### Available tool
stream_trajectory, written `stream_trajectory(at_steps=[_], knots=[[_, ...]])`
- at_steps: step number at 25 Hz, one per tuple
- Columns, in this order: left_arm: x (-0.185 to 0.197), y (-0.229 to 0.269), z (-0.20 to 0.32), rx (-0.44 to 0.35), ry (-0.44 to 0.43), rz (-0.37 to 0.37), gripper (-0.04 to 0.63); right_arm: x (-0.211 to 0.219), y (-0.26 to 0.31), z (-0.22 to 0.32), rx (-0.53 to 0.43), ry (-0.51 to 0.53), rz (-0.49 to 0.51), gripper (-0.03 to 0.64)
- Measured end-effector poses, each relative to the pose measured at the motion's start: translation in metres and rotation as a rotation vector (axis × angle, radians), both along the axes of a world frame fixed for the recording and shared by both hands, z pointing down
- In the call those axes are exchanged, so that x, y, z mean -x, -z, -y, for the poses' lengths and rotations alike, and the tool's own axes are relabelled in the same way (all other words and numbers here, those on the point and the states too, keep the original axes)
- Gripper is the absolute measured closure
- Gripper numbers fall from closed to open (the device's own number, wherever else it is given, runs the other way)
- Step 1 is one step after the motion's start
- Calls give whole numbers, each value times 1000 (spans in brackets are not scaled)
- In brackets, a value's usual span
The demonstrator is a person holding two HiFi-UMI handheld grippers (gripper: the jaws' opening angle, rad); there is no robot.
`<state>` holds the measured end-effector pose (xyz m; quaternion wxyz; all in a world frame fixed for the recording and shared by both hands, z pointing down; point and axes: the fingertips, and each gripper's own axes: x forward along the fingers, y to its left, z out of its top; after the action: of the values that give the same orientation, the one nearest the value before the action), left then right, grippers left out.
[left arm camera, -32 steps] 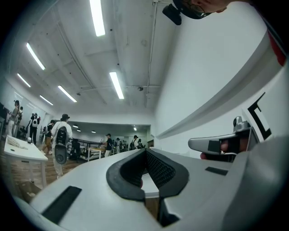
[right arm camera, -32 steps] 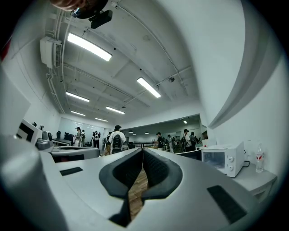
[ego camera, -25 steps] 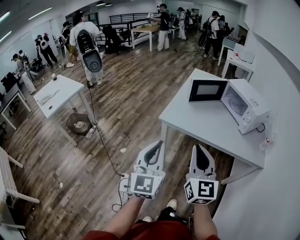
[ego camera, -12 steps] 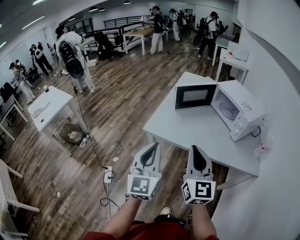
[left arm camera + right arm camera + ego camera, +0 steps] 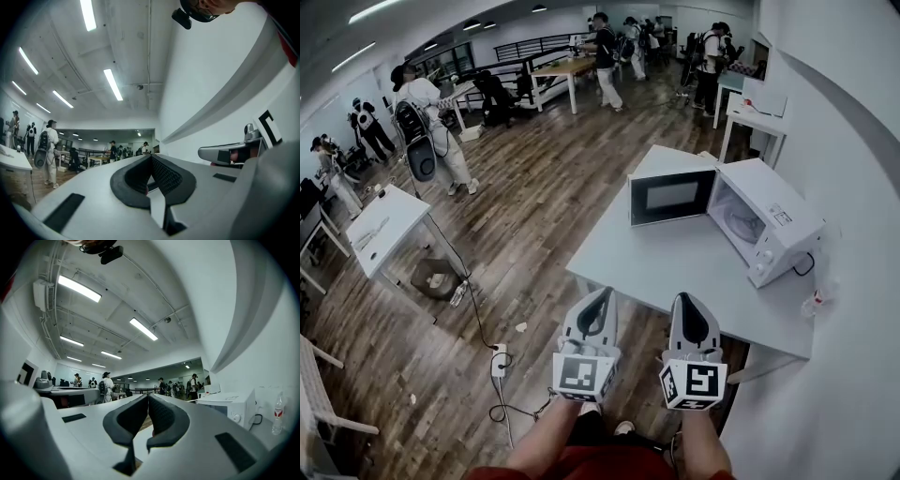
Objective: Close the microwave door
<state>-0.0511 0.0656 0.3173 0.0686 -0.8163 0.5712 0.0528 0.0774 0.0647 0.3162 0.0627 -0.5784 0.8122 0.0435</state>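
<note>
Shut and empty, the left tongs (image 5: 605, 292) and right tongs (image 5: 687, 298) hover side by side just short of the pale grey surface (image 5: 675, 272). Ahead and a little to the right sits the boxy white microwave (image 5: 769, 225). Its dark-windowed door (image 5: 670, 197) is swung wide and stands across the view, free edge to the left. The left tongs look the nearer to that edge, though well apart from it. Beyond lie a wood-plank floor (image 5: 534, 216) and people (image 5: 422, 131) standing about a long room.
</note>
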Motion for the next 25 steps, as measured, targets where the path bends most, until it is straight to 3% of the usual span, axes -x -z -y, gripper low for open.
stream_trajectory(at_steps=[12,25], knots=[[16,-10,67,-6,-13,-25,568,24,-7,68,-1,7,-24,594],[95,-3,165,-29,0,-40,568,106,3,172,-19,42,-57,594]])
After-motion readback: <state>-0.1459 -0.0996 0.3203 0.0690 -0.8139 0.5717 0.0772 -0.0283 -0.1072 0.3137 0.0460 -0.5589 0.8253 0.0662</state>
